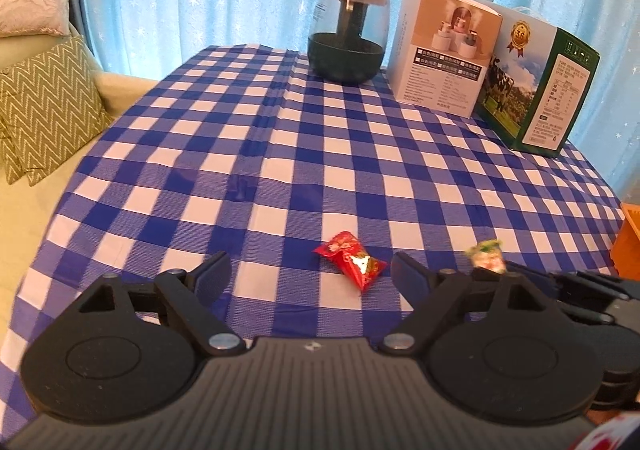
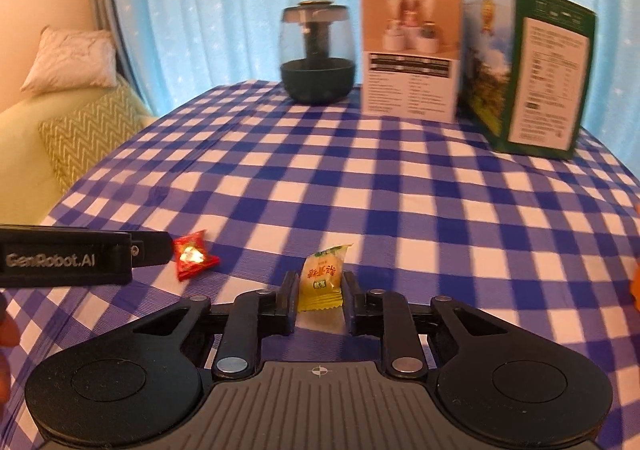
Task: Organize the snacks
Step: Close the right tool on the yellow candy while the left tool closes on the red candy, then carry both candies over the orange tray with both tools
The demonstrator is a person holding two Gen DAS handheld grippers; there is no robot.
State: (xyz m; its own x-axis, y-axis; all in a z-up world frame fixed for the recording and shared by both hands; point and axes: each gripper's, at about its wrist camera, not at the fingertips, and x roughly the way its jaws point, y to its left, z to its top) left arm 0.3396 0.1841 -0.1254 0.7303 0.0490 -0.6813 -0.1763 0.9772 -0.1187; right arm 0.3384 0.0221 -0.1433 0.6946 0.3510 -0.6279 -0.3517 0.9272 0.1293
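Observation:
A red snack packet (image 1: pixel 352 260) lies on the blue-and-white checked tablecloth (image 1: pixel 240 154). It sits just ahead of my left gripper (image 1: pixel 311 270), whose jaws stand wide open around it without touching. In the right wrist view one left finger (image 2: pixel 152 248) reaches in beside the same red packet (image 2: pixel 194 254). My right gripper (image 2: pixel 320 286) is shut on a yellow snack packet (image 2: pixel 322 276), which stands upright between the pads. The left wrist view shows that yellow packet (image 1: pixel 486 256) to the right, with the rest of the right gripper behind my own right finger.
At the far edge of the table stand a dark glass humidifier (image 1: pixel 348 38), a white carton (image 1: pixel 444 50) and a green milk carton (image 1: pixel 540 90). An orange box (image 1: pixel 628 242) sits at the right edge. A sofa with cushions (image 1: pixel 44 110) is on the left, blue curtains behind.

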